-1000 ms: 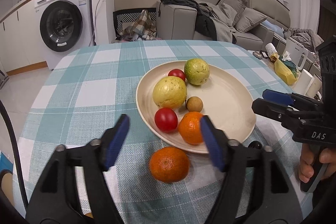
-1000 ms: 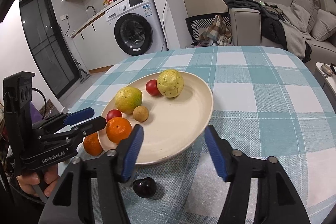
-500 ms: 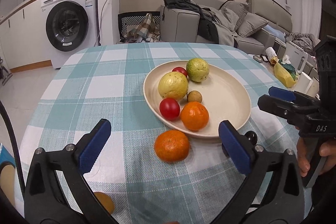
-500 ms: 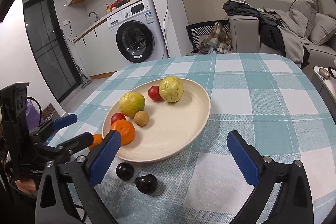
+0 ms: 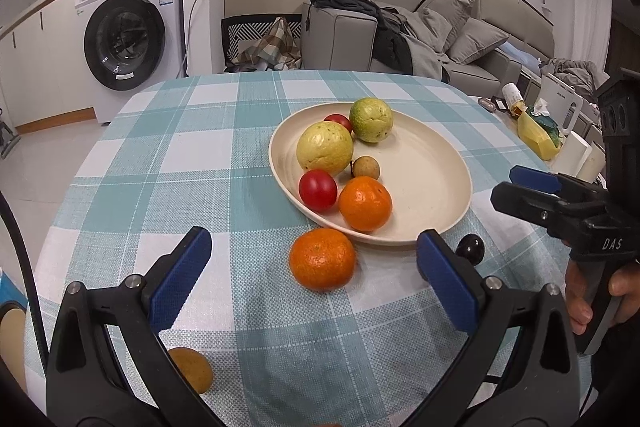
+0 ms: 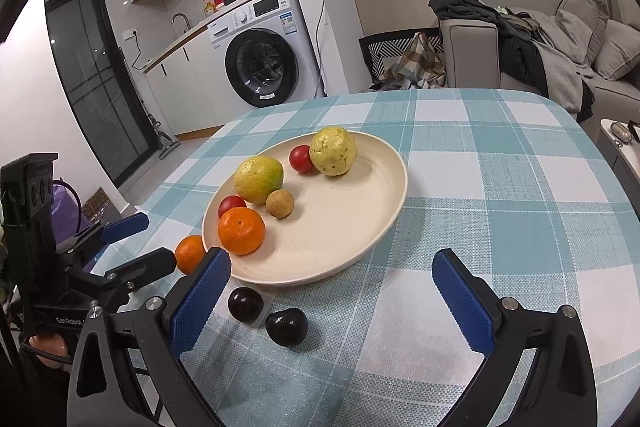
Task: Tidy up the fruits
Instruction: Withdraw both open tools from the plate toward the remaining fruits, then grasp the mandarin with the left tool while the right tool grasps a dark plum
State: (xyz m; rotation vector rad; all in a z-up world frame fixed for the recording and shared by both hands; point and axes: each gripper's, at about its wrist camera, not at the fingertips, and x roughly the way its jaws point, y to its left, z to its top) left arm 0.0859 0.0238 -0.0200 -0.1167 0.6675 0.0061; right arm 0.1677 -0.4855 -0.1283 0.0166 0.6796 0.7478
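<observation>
**Both claws sprung wide, loose fruit waiting outside the plate**

A second ago both claws stood half closed; now each is spread to its full gape with nothing between the blue pads. The left claw (image 5: pixel 314 279) has also drawn back a little from the plate, so more of the near bench shows under it. The right claw (image 6: pixel 330 293) has hardly shifted.

For the task this reads as a reset: both tools are released and free to choose a next fruit.

The round cream plate (image 5: pixel 432 163) sits on the teal-and-white checked cloth of the bench (image 5: pixel 172 163). It holds six fruits, all crowded on its left side:
- a pale yellow guava (image 5: pixel 325 147) and a green-yellow guava (image 5: pixel 371 119) at the far end
- a small red tomato (image 5: pixel 338 121) tucked between them
- a second red tomato (image 5: pixel 318 190)
- a small tan longan (image 5: pixel 365 166)
- an orange tangerine (image 5: pixel 365 203) at the near rim

Still loose on the cloth:
- a second orange tangerine (image 5: pixel 322 259), just beside the plate's near rim and framed between the left claw's pads without being touched
- two dark purple plums (image 6: pixel 245 303) (image 6: pixel 287 325), near the plate's near edge and just right of the right claw's left pad
- a brown round fruit (image 5: pixel 191 369) close to the near bench edge, partly hidden behind the left claw's arm

The loose tangerine looks the likeliest next pick for the left claw, the plums for the right. The plate's right half is bare, so there is room.
</observation>
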